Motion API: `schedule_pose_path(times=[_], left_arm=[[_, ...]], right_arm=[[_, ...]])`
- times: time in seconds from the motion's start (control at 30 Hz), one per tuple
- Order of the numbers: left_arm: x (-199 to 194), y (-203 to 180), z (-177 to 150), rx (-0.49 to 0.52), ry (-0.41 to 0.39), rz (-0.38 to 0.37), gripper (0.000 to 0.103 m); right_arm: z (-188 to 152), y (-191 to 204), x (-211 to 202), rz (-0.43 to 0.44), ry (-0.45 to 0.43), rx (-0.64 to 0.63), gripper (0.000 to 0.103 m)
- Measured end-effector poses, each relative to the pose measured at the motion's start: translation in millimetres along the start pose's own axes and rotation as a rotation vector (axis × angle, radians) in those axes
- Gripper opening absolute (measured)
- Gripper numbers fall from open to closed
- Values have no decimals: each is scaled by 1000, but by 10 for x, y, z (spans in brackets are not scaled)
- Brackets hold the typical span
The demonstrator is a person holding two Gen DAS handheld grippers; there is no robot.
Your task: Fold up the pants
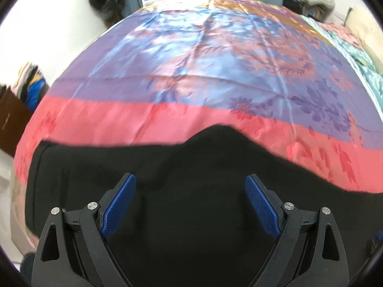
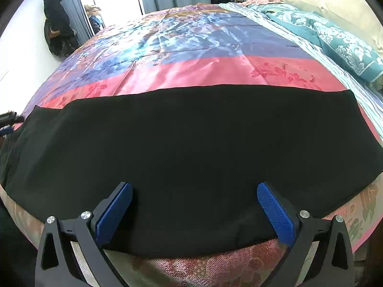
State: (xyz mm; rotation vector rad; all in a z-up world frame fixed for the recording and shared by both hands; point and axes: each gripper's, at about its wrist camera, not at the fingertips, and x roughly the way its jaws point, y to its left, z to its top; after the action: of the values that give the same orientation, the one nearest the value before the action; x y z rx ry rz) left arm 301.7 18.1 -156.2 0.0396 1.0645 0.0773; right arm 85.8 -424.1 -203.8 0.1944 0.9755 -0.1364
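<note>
Black pants (image 2: 191, 143) lie flat across the near edge of a bed covered by a pink, purple and blue floral bedspread (image 2: 186, 69). In the right wrist view my right gripper (image 2: 194, 191) is open, its blue pads just above the pants' near edge. In the left wrist view the pants (image 1: 191, 203) fill the lower frame, with a raised bump at their far edge. My left gripper (image 1: 190, 181) is open and hovers over the black cloth, holding nothing.
Teal patterned pillows (image 2: 340, 40) and a striped sheet lie at the bed's right side. A dark garment (image 2: 57, 24) hangs on the white wall at left. A brown cabinet with piled clothes (image 1: 14, 114) stands left of the bed. Grey curtains hang at the back.
</note>
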Motion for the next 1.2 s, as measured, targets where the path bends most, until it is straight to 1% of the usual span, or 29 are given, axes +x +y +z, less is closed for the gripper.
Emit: schedule_pose_path(times=[0.07, 0.13, 0.17, 0.2, 0.27, 0.3, 0.4, 0.53, 0.6, 0.73, 0.87, 1.0, 1.13, 1.2], left_arm=[[179, -45, 111, -21, 26, 37, 93], [406, 27, 181, -73, 68, 70, 94], [456, 62, 193, -97, 66, 74, 95], [460, 80, 208, -110, 49, 83, 96], [443, 81, 236, -115, 54, 91, 96], [416, 83, 243, -117, 58, 83, 96], [264, 84, 204, -110, 31, 45, 95], [-23, 65, -12, -91, -9, -7, 95], [-129, 20, -176, -78, -9, -38, 95], [-298, -145, -495, -26, -7, -72, 95], [-410, -348, -715, 12, -2, -106, 95], [-391, -506, -831, 58, 25, -104, 95], [-321, -549, -907, 66, 43, -98, 95], [-239, -539, -953, 67, 59, -81, 96]], right_arm=[[-4, -6, -2, 1, -2, -4, 103], [-7, -7, -1, 1, -4, -6, 103], [-7, -8, 1, 1, -4, -7, 103], [-9, -10, 4, 0, -4, -9, 103], [-8, -12, 7, -1, -4, -11, 103], [-8, -13, 7, -1, -5, -11, 103], [-6, -15, 1, 1, -5, -10, 103], [-4, -12, -4, -1, -6, -13, 103], [-1, -21, -9, 3, -6, -12, 103], [-7, -21, -13, 3, -9, -17, 103], [-11, -22, -24, 8, -12, -21, 103], [-14, -26, -35, 12, -13, -23, 103], [-17, -34, -38, 16, -13, -24, 103], [-17, -31, -35, 15, -12, -26, 103]])
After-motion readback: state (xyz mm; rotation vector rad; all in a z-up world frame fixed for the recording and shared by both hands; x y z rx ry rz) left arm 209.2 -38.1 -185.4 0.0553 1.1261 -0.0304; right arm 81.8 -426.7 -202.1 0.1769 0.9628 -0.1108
